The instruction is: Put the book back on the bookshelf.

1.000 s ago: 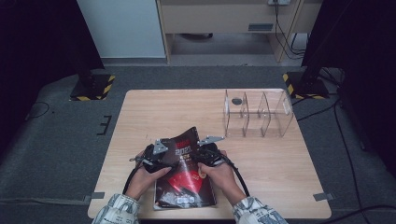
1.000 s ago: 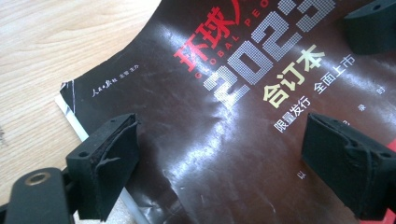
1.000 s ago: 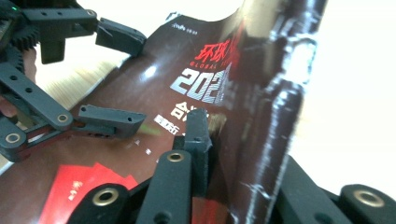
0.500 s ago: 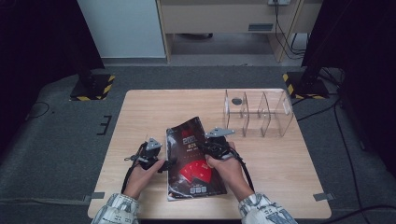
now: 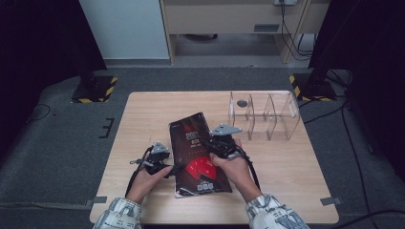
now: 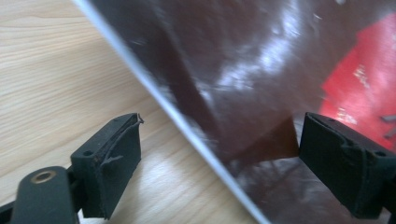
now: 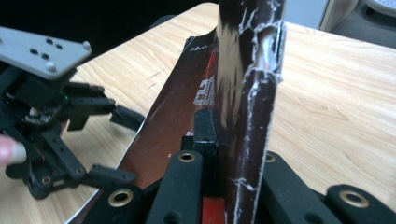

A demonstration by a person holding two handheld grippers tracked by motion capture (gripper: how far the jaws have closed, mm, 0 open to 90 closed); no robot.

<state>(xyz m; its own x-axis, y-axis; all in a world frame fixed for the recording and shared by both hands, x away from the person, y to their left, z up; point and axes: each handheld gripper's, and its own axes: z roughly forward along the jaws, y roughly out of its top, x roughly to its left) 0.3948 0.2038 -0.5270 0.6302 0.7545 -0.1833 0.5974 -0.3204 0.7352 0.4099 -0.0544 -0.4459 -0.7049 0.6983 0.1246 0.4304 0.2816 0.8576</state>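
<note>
While the high view looks down on the light wooden table [image 5: 143,119], the glossy black-and-red book [image 5: 198,157] sits mid-table, long axis running near-to-far with a slight lean to the left at the far end. Right gripper [image 5: 220,143] is clamped on its right edge, roughly halfway along, and that side looks lifted off the table. Left gripper [image 5: 160,161] sits just left of the book's near-left edge, apart from the cover as far as I can tell. Clear plastic three-bay organiser [image 5: 265,116] stands far right, well apart from the book, with a small dark round item in its left bay.

Left gripper view: jaws spread wide, nothing pinched. The book's pale edge [image 6: 187,126] runs diagonally between them, far-left to near-right; left jaw is over bare table, right jaw over the dark cover. So the book lies straight ahead and to the right of this gripper.

Right gripper view: jaws fully closed on the book's edge [image 7: 250,93], which rises almost upright out of them. Left gripper [image 7: 65,135] shows on the left, jaws apart, pointing at the tilted cover.

Judgement: left gripper is nearer the free edge; closing on it needs only a short push right along that diagonal.
</note>
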